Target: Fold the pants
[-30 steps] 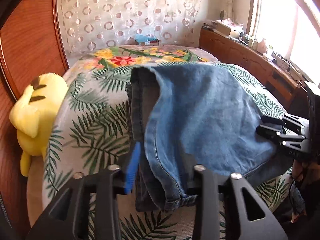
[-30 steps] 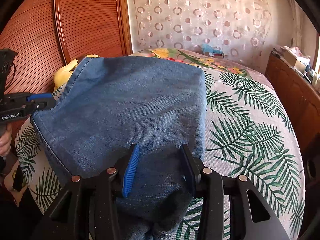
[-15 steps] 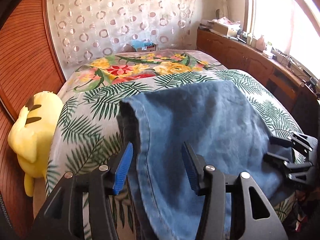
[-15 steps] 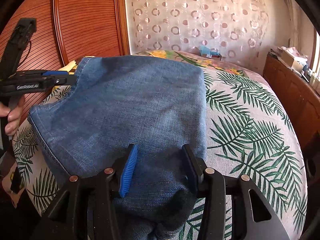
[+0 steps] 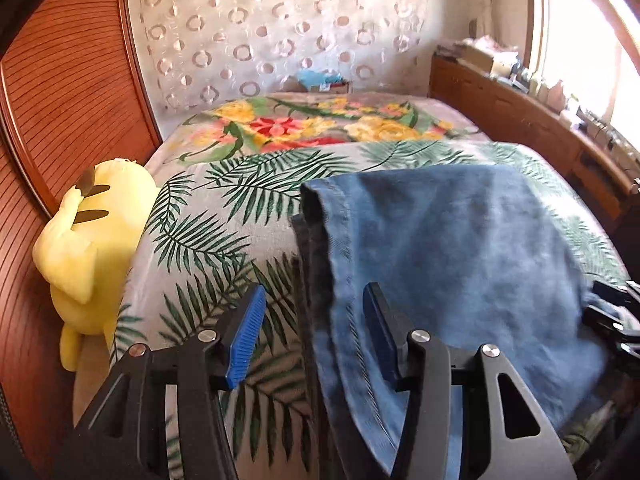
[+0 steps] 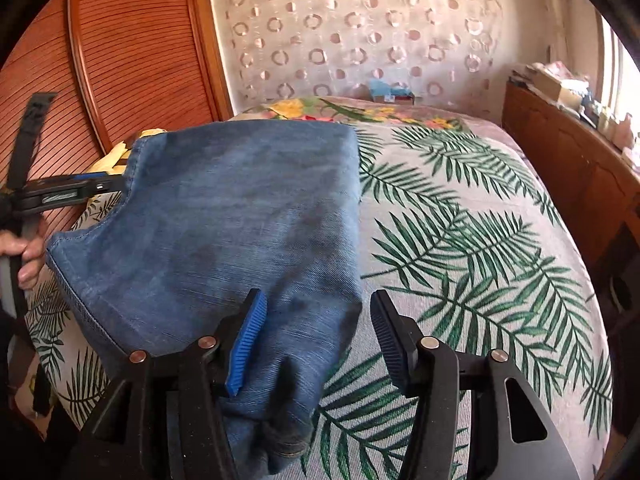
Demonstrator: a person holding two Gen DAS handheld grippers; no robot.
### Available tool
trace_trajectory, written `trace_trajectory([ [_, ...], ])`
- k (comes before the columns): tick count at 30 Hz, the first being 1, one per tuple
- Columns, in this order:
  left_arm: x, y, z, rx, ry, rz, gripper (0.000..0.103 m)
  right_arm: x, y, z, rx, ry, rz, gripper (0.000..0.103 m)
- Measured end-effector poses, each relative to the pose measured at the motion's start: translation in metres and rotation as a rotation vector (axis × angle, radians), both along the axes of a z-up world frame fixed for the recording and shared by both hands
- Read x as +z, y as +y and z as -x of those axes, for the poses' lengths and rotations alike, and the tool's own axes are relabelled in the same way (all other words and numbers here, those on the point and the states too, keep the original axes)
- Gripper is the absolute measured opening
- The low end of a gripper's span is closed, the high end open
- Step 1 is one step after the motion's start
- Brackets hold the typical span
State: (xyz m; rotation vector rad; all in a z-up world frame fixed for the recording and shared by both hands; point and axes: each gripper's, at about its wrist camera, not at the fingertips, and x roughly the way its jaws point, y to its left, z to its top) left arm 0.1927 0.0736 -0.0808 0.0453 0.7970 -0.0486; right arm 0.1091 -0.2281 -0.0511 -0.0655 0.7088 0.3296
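- The left gripper has its jaws apart; the folded edge of the jeans runs between the blue pad and the black one, and neither pad presses on the cloth.
- The right gripper has its jaws apart too, and they have just been opening; the lower right corner of the jeans lies between them, nearer the blue pad, with bare bedspread in front of the black one.
- Just below the right jaws a hem end of the jeans hangs toward the near edge of the bed.
- Ahead of both pairs of jaws the jeans lie folded flat on the palm-leaf bedspread, as a broad blue panel with darker layers showing along its left edge.
- To the left of the left jaws, a yellow plush toy sits against the wooden headboard beside the bed.
- Farther off, past the jeans, a flowered blanket covers the far end of the bed.
- Beyond it hangs a curtain with ring patterns; a wooden cabinet runs along the right under the window.
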Motion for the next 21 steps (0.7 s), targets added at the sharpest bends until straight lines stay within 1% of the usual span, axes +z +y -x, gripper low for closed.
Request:
trace_trajectory([
  [3,0.011,-0.007,0.026,-0.025,-0.036,0.036,0.052,-0.002,0.0,-0.004,-0.001,0.035,-0.018,0.057],
  [5,0.016,-0.013,0.036,-0.048,-0.049,0.055,0.052,-0.003,0.0,-0.008,0.005,0.061,-0.028,0.057],
  [7,0.017,-0.023,0.049,-0.081,-0.053,0.071,0.052,-0.003,-0.001,-0.014,0.017,0.093,-0.066,0.056],
  [8,0.016,-0.029,0.055,-0.101,-0.05,0.08,0.052,-0.002,-0.001,-0.015,0.023,0.097,-0.074,0.053],
  [9,0.013,-0.035,0.061,-0.126,-0.043,0.091,0.052,-0.002,0.0,-0.017,0.038,0.102,-0.084,0.04],
  [10,0.01,-0.04,0.065,-0.14,-0.036,0.1,0.052,-0.002,0.001,-0.018,0.057,0.113,-0.102,0.034],
  [11,0.007,-0.046,0.068,-0.155,-0.024,0.103,0.052,-0.001,0.001,-0.018,0.057,0.11,-0.101,0.029],
  [12,0.003,-0.05,0.069,-0.166,-0.015,0.101,0.052,0.001,0.003,-0.018,0.064,0.106,-0.096,0.021],
  [13,-0.003,-0.055,0.069,-0.173,0.001,0.095,0.052,0.005,0.003,-0.018,0.069,0.093,-0.096,0.017],
  [17,-0.017,-0.058,0.069,-0.173,0.041,0.092,0.052,0.026,0.004,-0.011,0.075,0.035,-0.115,0.013],
  [21,-0.012,-0.047,0.078,-0.163,0.031,0.114,0.052,0.052,0.013,-0.003,0.107,-0.028,-0.126,0.012],
])
